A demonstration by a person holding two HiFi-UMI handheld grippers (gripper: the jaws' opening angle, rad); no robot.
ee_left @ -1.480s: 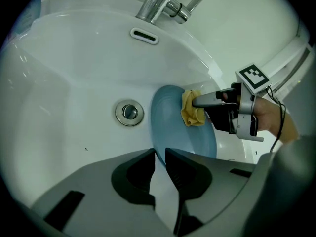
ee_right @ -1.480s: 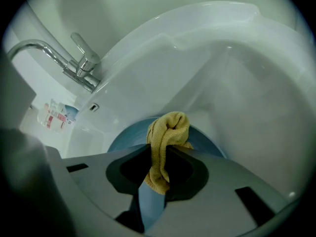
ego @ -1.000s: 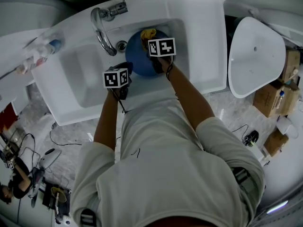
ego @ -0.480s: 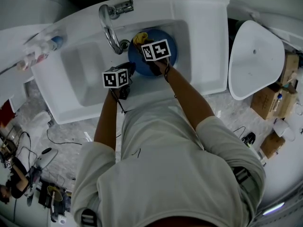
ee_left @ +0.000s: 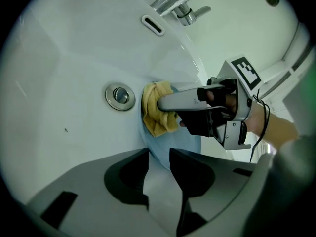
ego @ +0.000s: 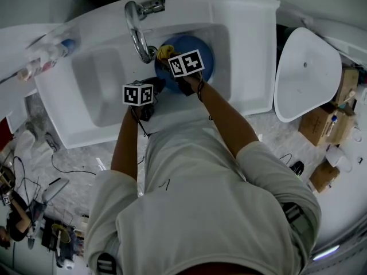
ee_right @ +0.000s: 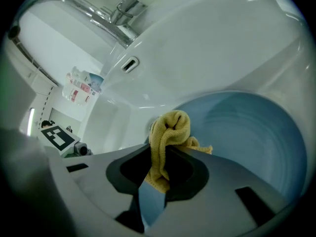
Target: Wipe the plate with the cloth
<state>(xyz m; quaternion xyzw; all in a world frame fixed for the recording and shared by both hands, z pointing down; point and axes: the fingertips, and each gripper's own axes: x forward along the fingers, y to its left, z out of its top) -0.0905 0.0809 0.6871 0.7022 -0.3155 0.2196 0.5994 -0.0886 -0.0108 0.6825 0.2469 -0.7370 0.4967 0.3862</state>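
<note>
A blue plate (ego: 198, 53) leans in the white sink (ego: 246, 50). My right gripper (ego: 170, 56) is shut on a bunched yellow cloth (ego: 165, 51) and holds it against the plate's left edge, close to the drain. In the right gripper view the cloth (ee_right: 170, 137) hangs between the jaws over the plate (ee_right: 247, 137). My left gripper (ego: 150, 90) sits at the plate's near-left rim. Its jaws are opening, and in the left gripper view the plate (ee_left: 175, 147) runs its rim into the gap of the left gripper (ee_left: 159, 154) without the pads pressing on it.
A chrome faucet (ego: 137, 24) arches over the sink, with the drain (ee_left: 119, 96) and an overflow slot (ee_left: 152, 24) below it. Bottles (ego: 49, 59) stand on the counter at left. A white basin-shaped piece (ego: 304, 73) and cardboard boxes (ego: 324, 125) are at right.
My right gripper has carried the cloth leftward across the plate, from its far middle to its left edge by the drain. The left gripper has stayed at the near-left rim.
</note>
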